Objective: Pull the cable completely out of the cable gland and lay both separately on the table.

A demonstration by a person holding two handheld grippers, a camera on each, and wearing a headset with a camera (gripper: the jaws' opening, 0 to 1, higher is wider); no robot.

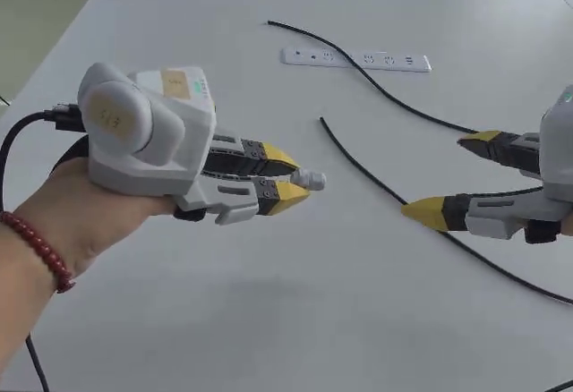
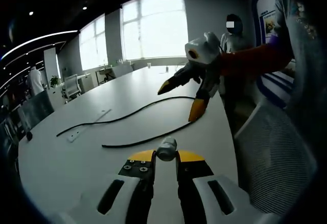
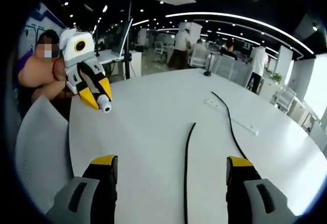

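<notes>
In my head view the left gripper (image 1: 291, 182) sits at centre left over the table (image 1: 269, 302), with the cable gland (image 1: 309, 178) between its jaw tips. The right gripper (image 1: 436, 177) is at the right edge. The cable (image 1: 358, 164) lies on the table from centre to lower right and passes beneath the right gripper's lower jaw. Farther up the frame lie a second cable (image 1: 376, 88) and the power strip (image 1: 356, 58).

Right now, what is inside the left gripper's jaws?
The white cable gland, its front end poking out; the cable lies apart on the table. The gland's rear is hidden between the jaws.
</notes>
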